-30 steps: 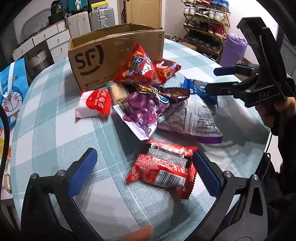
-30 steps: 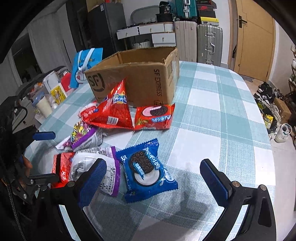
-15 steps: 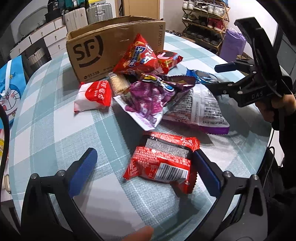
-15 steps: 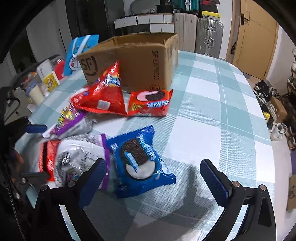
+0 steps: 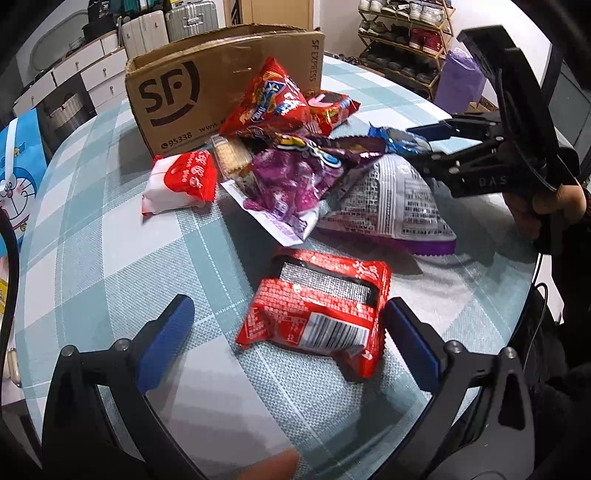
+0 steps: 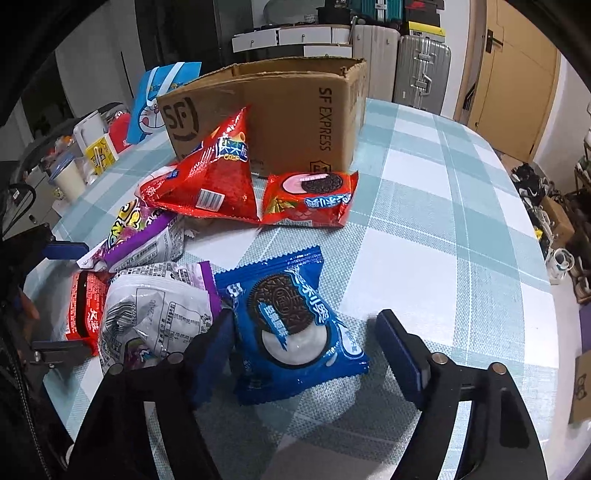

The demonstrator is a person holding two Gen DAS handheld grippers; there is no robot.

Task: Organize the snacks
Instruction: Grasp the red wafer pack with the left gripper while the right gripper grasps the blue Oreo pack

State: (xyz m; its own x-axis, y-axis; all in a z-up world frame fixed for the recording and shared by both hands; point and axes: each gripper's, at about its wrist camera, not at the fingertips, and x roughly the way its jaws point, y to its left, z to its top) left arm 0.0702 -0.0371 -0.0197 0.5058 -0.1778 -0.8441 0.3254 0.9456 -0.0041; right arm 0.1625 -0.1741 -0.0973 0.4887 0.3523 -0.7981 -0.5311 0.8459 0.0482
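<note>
A pile of snack packets lies in front of an open SF cardboard box (image 5: 221, 85) (image 6: 295, 114). My left gripper (image 5: 288, 332) is open, its jaws on either side of a flat red packet (image 5: 317, 310) on the table. My right gripper (image 6: 306, 350) is open around a blue Oreo packet (image 6: 291, 321), the left finger touching its edge. A white and purple bag (image 6: 155, 314) lies next to it. A red triangular crisp bag (image 6: 210, 177) and a red Oreo packet (image 6: 314, 199) lean by the box.
A round table with a teal checked cloth (image 6: 424, 258) holds everything. A white and red packet (image 5: 177, 184) lies left of the pile. A Doraemon bag (image 6: 162, 99) and cups stand at the far left. Suitcases and a shoe rack (image 5: 402, 33) stand beyond the table.
Both grippers have moved forward and down. The left now straddles the red packet. The right has narrowed around the blue Oreo packet.
</note>
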